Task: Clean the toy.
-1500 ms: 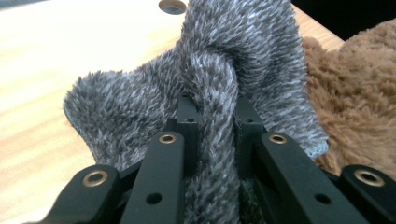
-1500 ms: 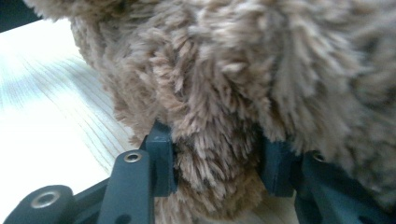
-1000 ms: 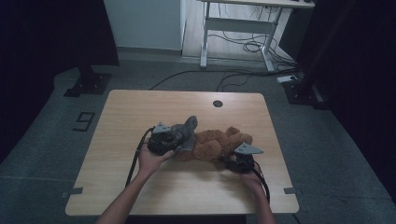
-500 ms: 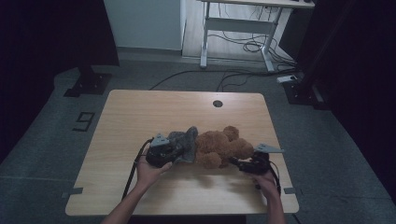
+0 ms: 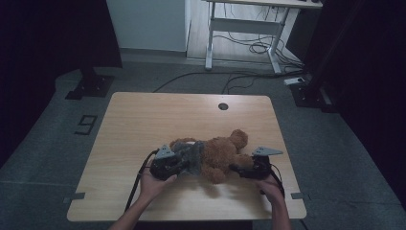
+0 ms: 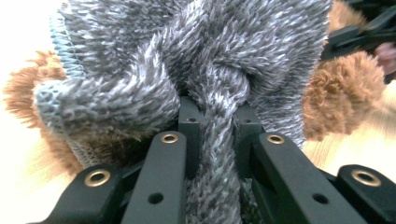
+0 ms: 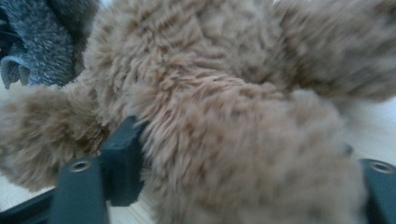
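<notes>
A brown teddy bear lies across the front middle of the wooden table, wearing a grey fuzzy garment at its left end. My left gripper is shut on a bunched fold of that garment; the fold is pinched between the left gripper's pads. My right gripper sits at the bear's right side. Its jaws have just been closing, and a thick furry limb of the bear fills the right gripper from pad to pad. The grey garment lies beyond it.
A round cable hole lies near the table's far edge. Behind the table stand a white desk frame with loose cables on the floor and a dark stand base at the left.
My left gripper has pulled the grey garment toward the front edge of the table. The right gripper has shifted right and now sits around a limb of the bear.
</notes>
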The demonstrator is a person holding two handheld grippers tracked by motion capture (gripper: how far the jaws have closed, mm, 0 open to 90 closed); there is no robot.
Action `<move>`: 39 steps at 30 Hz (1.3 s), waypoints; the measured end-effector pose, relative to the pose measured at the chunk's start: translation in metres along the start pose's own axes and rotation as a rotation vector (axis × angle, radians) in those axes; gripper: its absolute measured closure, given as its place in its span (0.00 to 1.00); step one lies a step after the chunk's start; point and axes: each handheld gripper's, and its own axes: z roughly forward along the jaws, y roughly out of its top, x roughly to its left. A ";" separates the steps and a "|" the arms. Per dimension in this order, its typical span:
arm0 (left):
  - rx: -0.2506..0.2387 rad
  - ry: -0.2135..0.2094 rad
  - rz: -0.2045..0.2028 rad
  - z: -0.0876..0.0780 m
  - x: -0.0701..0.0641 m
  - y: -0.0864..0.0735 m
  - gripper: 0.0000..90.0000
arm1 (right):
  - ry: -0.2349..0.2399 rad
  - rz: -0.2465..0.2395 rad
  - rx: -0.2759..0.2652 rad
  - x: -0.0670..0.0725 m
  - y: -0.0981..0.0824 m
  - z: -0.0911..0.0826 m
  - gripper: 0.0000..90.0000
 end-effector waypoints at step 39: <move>-0.009 0.134 0.049 0.038 -0.012 0.051 0.86 | -0.025 -0.012 -0.026 0.002 -0.003 0.029 0.62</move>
